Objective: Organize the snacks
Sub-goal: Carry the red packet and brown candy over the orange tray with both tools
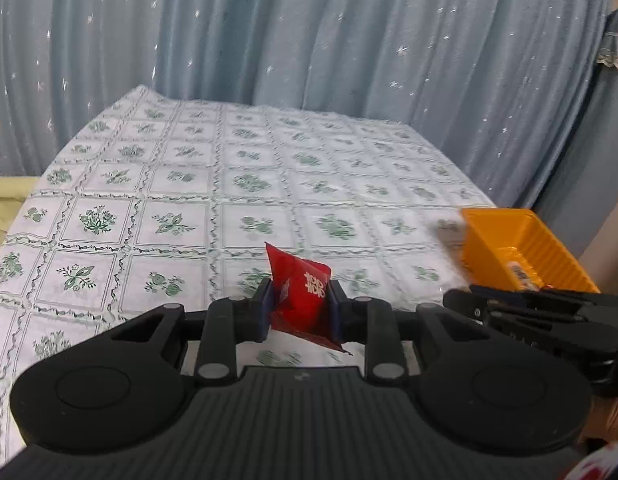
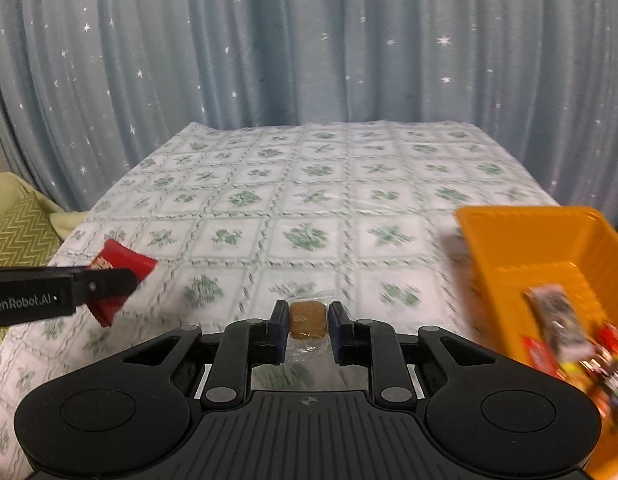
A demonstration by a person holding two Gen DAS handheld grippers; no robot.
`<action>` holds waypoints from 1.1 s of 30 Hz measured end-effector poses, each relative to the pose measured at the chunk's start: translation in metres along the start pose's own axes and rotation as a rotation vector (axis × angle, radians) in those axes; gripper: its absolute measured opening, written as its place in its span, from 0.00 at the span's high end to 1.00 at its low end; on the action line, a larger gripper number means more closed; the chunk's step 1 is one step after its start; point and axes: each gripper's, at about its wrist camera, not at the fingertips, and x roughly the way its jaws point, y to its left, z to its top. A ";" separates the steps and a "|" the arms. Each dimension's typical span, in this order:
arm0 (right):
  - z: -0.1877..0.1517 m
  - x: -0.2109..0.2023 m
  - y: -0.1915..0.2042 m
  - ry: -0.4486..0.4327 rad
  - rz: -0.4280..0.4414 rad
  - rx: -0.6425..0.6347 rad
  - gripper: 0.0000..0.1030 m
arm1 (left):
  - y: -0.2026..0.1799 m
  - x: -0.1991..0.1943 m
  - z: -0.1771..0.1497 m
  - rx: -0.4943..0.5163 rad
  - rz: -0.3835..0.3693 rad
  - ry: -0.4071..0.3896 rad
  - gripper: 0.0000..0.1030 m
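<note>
My left gripper [image 1: 301, 308] is shut on a red snack packet [image 1: 305, 300] with white lettering, held above the table. The same red snack packet [image 2: 125, 260] shows at the left of the right wrist view, in the left gripper [image 2: 121, 280] seen side on. My right gripper [image 2: 308, 322] is shut on a small brown snack in a clear wrapper [image 2: 307, 320], also lifted off the cloth. An orange basket [image 2: 549, 248] stands at the right and holds several wrapped snacks [image 2: 569, 344]. In the left wrist view the orange basket [image 1: 521, 248] lies right of centre, behind the right gripper's black body.
The table wears a white cloth with green flower squares [image 2: 309, 200]. A blue star-dotted curtain [image 2: 309, 40] hangs behind it. A green zigzag cushion [image 2: 17, 224] lies past the table's left edge. A person's hand shows at the lower right of the left wrist view.
</note>
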 end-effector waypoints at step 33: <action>-0.061 -0.204 -0.076 -0.091 -0.186 0.180 0.79 | -0.141 -0.097 -0.038 0.041 -0.177 0.001 0.76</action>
